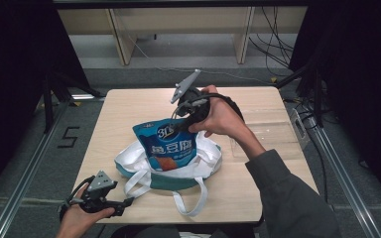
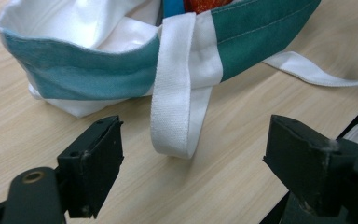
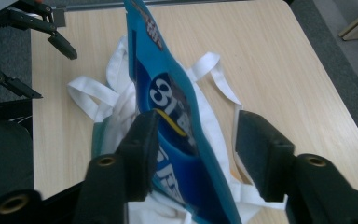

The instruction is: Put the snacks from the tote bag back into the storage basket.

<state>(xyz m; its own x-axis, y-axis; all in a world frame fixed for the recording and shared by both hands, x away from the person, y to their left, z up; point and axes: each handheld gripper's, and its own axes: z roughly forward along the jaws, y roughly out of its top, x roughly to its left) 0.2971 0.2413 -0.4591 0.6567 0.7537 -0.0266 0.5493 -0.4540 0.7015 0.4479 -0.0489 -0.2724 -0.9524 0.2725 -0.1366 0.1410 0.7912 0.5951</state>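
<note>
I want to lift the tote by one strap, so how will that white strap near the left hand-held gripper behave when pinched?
The white strap is probably floppy: it lies in a limp flat loop on the table. It looks thin and woven, so likely light and not slippery. The tote bag slumps around the blue snack pouch, so lifting one strap would likely tilt it.

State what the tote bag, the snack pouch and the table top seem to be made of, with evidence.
Tote bag: woven cloth, matt, with stitched seams and soft folds. Snack pouch: probably plastic film, glossy, printed, flexing. Table top: pale wood or wood-look laminate; grain lines show, which one is unclear.
</note>
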